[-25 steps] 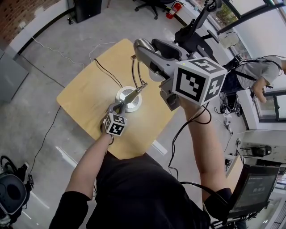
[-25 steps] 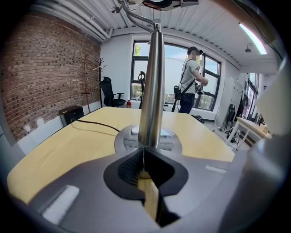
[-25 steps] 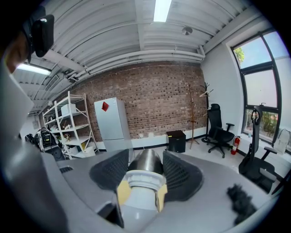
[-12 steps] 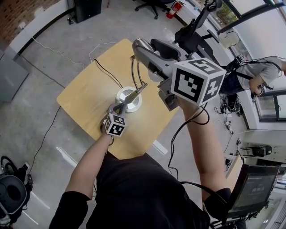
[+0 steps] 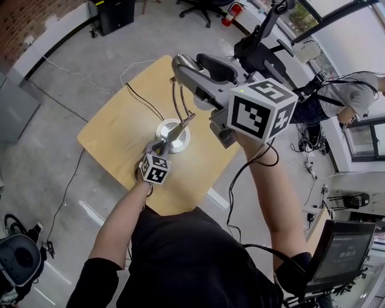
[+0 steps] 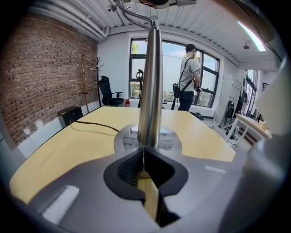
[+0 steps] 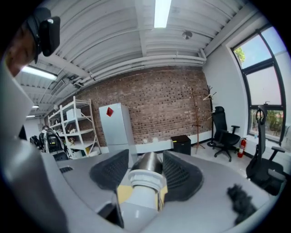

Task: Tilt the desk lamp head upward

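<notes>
With the desk lamp stood mid-worktop, its lamp head is clamped in the right tool and its stem is braced by the left tool, jaws closed together, so tilting is judged in hand and an upward pivot is called for.

This is an open-plan office or lab in a loft-style building: beyond the left tongs the wooden counter faces a brick wall, a coat stand, a black office chair and tall windows. Ahead of the right tongs stand white shelving and a pale cabinet under ceiling strip lights, and below both tongs lies a bare concrete floor.
</notes>
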